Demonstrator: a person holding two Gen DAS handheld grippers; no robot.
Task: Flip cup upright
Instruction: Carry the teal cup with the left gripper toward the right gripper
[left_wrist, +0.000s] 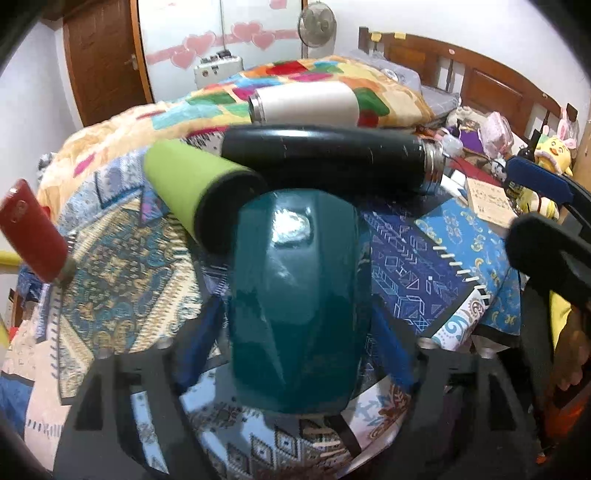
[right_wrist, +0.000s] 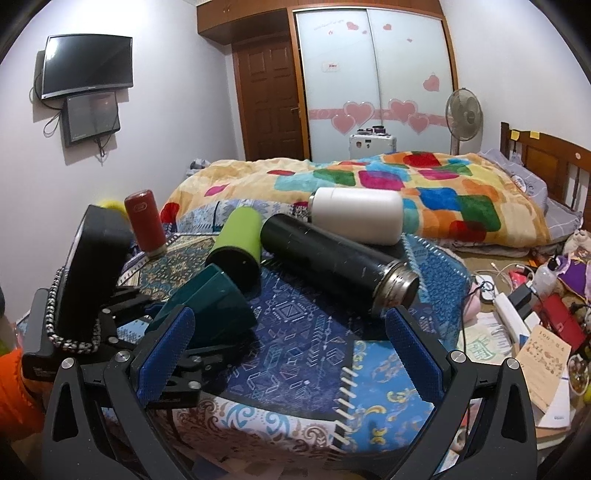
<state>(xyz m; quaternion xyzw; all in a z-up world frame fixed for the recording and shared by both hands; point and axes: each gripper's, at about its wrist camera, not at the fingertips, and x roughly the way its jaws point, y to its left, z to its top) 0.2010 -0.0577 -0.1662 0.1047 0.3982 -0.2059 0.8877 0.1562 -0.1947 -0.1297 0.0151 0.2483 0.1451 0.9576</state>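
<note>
Teal cup (left_wrist: 295, 295) sits clamped between the two blue pads of the left tongs (left_wrist: 295, 354), tilted over the patterned cloth (right_wrist: 295, 332). The right tongs (right_wrist: 291, 354) stand wide apart and hold nothing, the cup just to their left. Beyond the cup lie a green cup (left_wrist: 192, 184) and a black flask (left_wrist: 332, 155).

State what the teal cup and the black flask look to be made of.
Teal cup: glossy, with bright window glare; glazed ceramic or hard plastic, which one is unclear. Black flask: probably steel under dark paint, going by the bare silvery threaded neck and the pale scratches on its body.
</note>
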